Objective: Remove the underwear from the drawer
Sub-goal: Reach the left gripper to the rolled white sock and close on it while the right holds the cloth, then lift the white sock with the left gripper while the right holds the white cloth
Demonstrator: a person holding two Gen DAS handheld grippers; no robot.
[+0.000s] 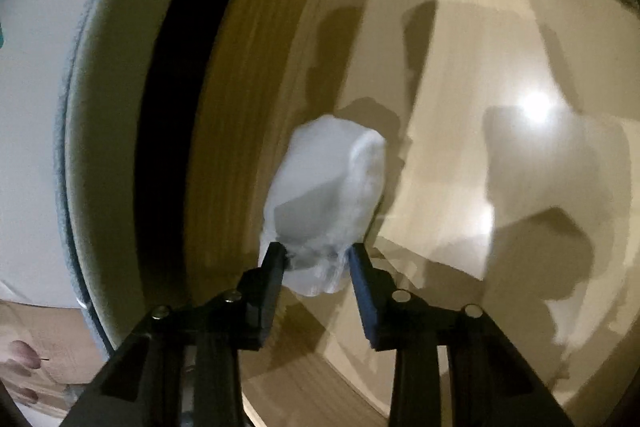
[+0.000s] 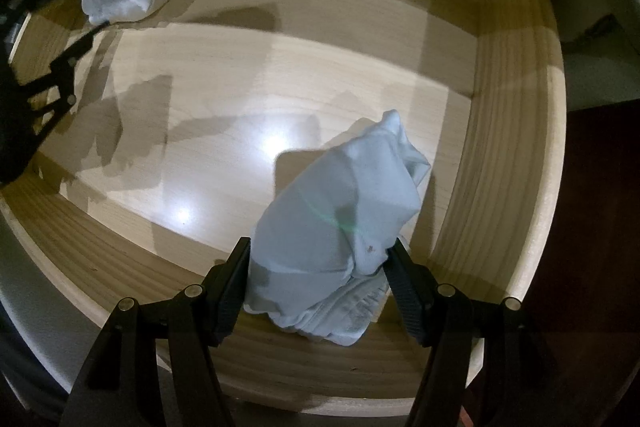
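underwear: 2 white bundles in 1 drawer, each clenched by tool.

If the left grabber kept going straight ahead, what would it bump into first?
Probably nothing new: the left gripper already has a white bundle of underwear between its fingers. Past that comes the wooden drawer floor, though depth is hard to judge.

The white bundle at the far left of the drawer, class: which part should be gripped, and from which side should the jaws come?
Grip the near end of the small white bundle, across its narrow width, coming in along its length from the drawer's left side. It lies as a soft, rounded roll whose near end fits between the jaws. The left gripper already brackets that end.
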